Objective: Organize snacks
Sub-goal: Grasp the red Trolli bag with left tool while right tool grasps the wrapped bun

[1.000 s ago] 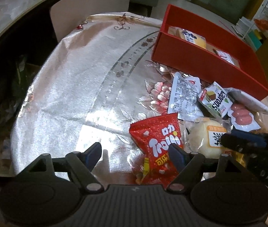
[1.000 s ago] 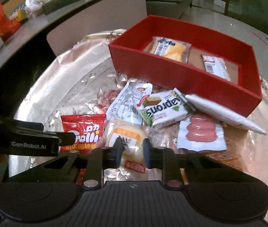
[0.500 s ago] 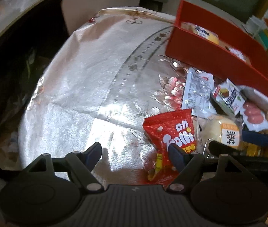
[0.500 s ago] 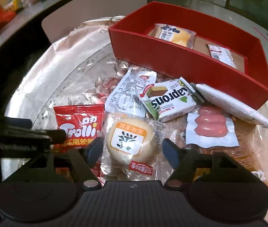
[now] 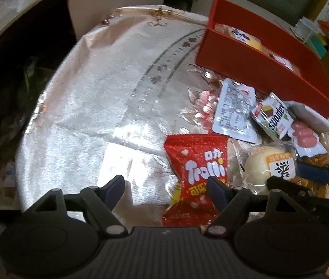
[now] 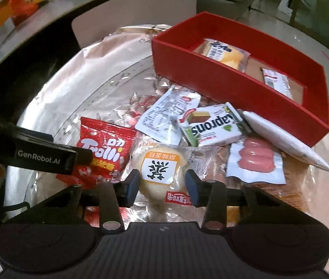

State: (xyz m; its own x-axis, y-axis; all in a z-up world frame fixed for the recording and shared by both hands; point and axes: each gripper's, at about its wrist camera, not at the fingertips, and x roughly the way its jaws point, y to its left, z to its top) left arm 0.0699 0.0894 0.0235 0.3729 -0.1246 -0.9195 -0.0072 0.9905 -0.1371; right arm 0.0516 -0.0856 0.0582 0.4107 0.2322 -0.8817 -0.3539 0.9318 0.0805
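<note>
A: Right wrist view, item one: our right gripper (image 6: 162,183) is closing around the wrapped round cake (image 6: 162,169), pads at its sides, on the table (image 6: 76,74) short of the red box (image 6: 222,79).

B: Left gripper (image 5: 164,191) half open, empty, beside the Trolli bag (image 5: 199,169).

A: Risk: the slick wrapper may slip, or we squash the soft cake.

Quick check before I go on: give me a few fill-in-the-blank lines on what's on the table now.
1. The right gripper is closing around the round ____ in clear wrap.
2. The red box holds ____ packets.
3. The Trolli bag is coloured ____.
4. The pink sausages lie ____ the box.

Missing: bun; two; red; outside
</note>
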